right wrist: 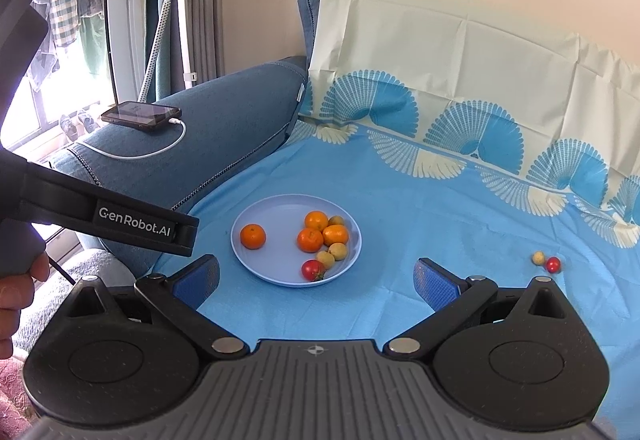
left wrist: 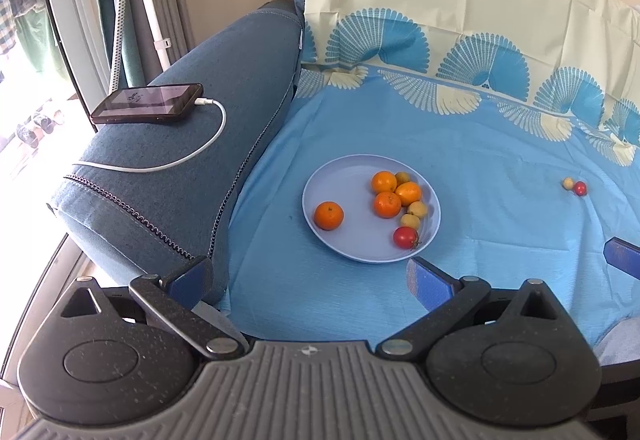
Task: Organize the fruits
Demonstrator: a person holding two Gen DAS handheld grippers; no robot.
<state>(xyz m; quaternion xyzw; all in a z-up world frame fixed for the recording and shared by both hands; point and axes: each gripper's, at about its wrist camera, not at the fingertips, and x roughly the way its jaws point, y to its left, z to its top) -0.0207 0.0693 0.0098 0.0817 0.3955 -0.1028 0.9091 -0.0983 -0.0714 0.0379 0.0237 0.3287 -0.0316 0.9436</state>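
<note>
Covering the sofa seat and draped up its backrest, a blue sheet (right wrist: 460,224) with a fan pattern is the largest thing in view and carries all the fruit. To its left rises the denim-blue armrest (right wrist: 224,144), with a dark phone (right wrist: 140,115) lying on top and a white charging cable (right wrist: 160,150) plugged into it. Behind the armrest stands a garment steamer (right wrist: 162,0) beside grey curtains.

Both grippers hang above the near edge of the sheet, jaws spread wide and holding nothing. The left gripper (left wrist: 310,278) looks straight at the plate; in the right wrist view its black body crosses the left side in front of the armrest, just short of the plate's rim. The right gripper (right wrist: 316,276) hovers close beside it.

On the sheet sits a pale lilac plate (right wrist: 276,272), near the armrest. It holds four tangerines (right wrist: 310,240), one of them apart on the left side and three clustered together, three small yellowish fruits (right wrist: 338,251) touching that cluster, and one red tomato (right wrist: 313,269) by the near rim.

Well apart to the right, on bare sheet, lie a small yellow fruit (right wrist: 538,258) and a small red tomato (right wrist: 553,264), touching each other. Nothing lies between them and the right gripper.
</note>
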